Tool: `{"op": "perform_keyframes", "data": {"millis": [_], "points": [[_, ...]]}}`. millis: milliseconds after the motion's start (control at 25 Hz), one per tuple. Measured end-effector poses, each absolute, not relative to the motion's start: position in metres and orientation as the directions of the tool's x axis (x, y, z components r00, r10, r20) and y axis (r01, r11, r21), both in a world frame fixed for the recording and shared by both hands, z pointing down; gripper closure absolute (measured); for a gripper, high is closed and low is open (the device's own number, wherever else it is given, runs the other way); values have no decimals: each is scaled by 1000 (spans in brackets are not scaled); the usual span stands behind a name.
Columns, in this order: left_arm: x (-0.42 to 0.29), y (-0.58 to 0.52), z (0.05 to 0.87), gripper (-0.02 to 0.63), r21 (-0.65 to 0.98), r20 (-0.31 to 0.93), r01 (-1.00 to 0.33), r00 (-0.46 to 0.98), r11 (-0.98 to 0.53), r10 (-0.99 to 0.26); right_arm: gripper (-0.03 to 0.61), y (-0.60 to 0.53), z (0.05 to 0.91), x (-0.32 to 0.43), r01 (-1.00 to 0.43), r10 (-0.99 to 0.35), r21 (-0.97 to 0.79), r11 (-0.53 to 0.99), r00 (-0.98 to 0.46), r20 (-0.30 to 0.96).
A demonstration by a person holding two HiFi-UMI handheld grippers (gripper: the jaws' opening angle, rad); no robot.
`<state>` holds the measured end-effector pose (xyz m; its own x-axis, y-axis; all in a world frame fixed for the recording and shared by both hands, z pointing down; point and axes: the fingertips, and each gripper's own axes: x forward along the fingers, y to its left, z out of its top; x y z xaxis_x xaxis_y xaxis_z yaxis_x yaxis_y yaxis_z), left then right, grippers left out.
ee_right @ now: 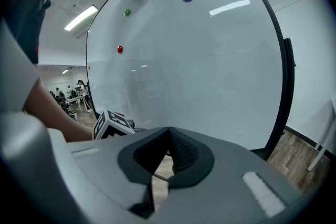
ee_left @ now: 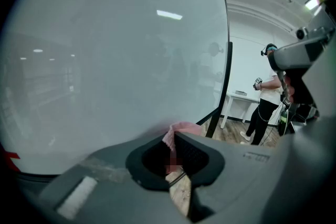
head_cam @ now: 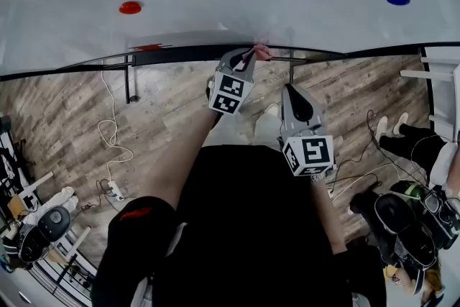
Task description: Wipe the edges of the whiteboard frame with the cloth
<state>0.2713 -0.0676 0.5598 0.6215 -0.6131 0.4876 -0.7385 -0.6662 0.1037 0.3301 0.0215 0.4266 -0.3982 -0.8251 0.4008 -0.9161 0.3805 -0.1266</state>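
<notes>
While the left gripper [head_cam: 251, 54] clamps the pink cloth [head_cam: 263, 52] at the whiteboard frame [head_cam: 188, 53], the right gripper [ee_right: 168, 138] sits nearer, jaws together, empty.

Bright, even light is filling the room. A ceiling lamp [ee_right: 81, 17] is glowing, and long white spots are shining back off the whiteboard [ee_left: 105, 60]. Both gripper views are bending round at the sides, with black corners. The nearest grey parts are looking blurry. A soft shadow is lying along the board's bottom edge in the head view.
</notes>
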Motion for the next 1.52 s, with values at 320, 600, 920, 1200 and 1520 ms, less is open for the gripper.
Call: {"op": "perform_keyframes", "data": {"millis": [320,600,920,1200,1520], "points": [[258,-73,561,597,108,487,-727,633,-678,-602,577,17,428,315,-924,-831,-128,360,-380,406],[246,-80,565,597,115,491,-727,634,-677,-598,577,7,431,302,-923,-829,-130,361,-382,408],[233,-79,565,597,113,493,-731,629,-673,-601,577,6,432,290,-919,-825,-133,371,-392,408],[222,-82,570,597,115,497,-738,623,-665,-605,577,2,436,280,-915,-818,-136,379,-400,413],[212,-83,574,597,115,498,-741,620,-662,-607,577,2,439,271,-915,-816,-132,382,-401,417]]}}
